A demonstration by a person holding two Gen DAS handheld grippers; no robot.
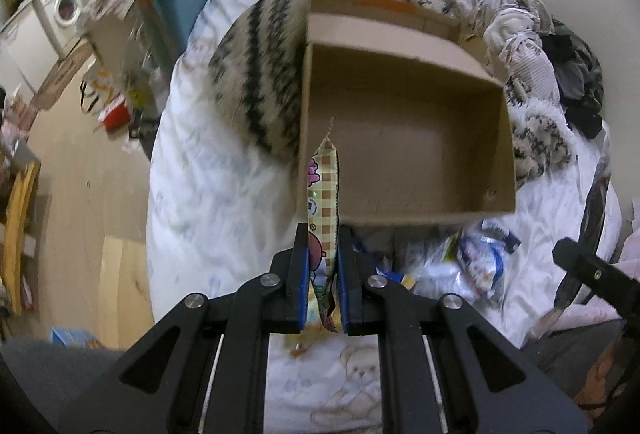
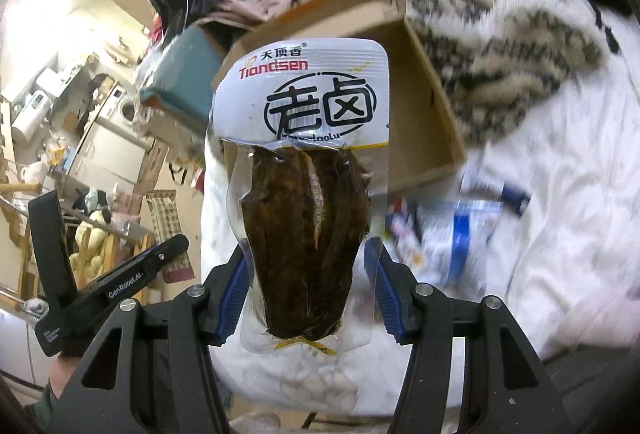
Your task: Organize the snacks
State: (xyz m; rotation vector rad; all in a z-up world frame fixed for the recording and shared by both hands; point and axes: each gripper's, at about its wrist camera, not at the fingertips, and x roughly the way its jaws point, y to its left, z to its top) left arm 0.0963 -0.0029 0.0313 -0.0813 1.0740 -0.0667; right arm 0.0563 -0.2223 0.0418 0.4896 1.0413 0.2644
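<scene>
Sitting on the bed, the open cardboard box looks empty. Right gripper fingers clamp a vacuum-packed braised snack short of the box; left gripper fingers pinch a checkered snack packet at its near-left corner. Loose blue-white packets lie before it. Slick wrappers could slip, missing the box.
</scene>
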